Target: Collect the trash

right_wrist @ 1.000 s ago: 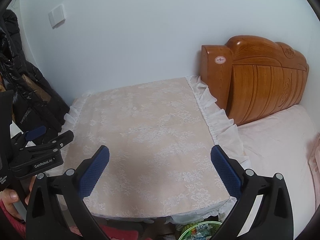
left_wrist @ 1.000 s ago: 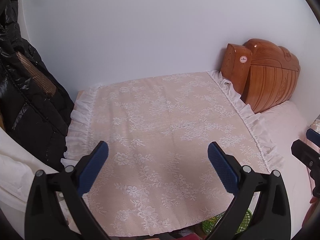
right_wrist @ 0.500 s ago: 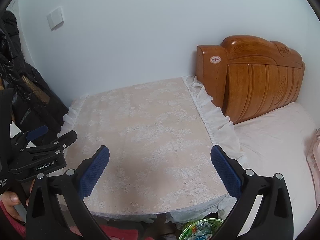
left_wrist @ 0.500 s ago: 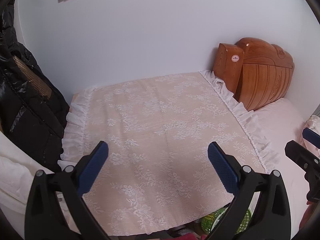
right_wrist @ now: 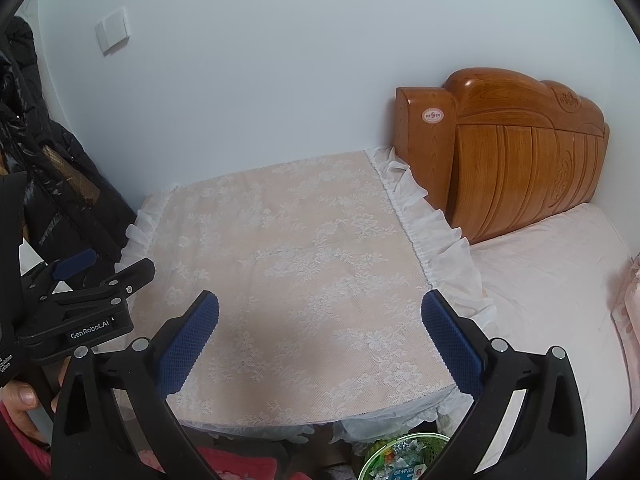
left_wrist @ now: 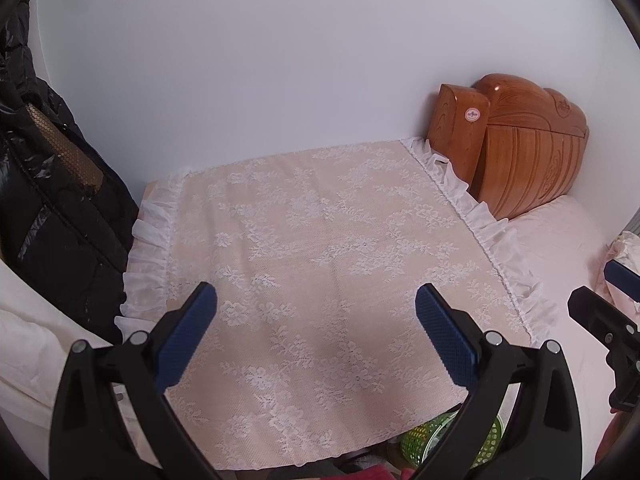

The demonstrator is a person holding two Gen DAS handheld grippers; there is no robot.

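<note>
A small table under a pink lace cloth (left_wrist: 320, 260) (right_wrist: 288, 264) fills both views, and I see no loose trash on it. Below its front edge stands a green mesh basket (right_wrist: 404, 456) (left_wrist: 432, 440) with wrappers inside. My left gripper (left_wrist: 316, 340) hovers open over the near part of the cloth, nothing between its blue pads. My right gripper (right_wrist: 320, 344) is open too, above the front right of the table. The left gripper (right_wrist: 80, 300) also shows at the right wrist view's left edge, with a hand (right_wrist: 20, 400) under it.
A black puffy jacket (left_wrist: 52, 208) hangs at the table's left. A carved wooden headboard (right_wrist: 512, 152) and a bed with a pale pink sheet (right_wrist: 552, 300) lie to the right. A white wall with a switch plate (right_wrist: 113, 35) stands behind. Red fabric (right_wrist: 240, 468) lies under the table.
Both grippers have drawn back and slightly up from the table, so the green basket shows more under its front edge. Both stay open.
</note>
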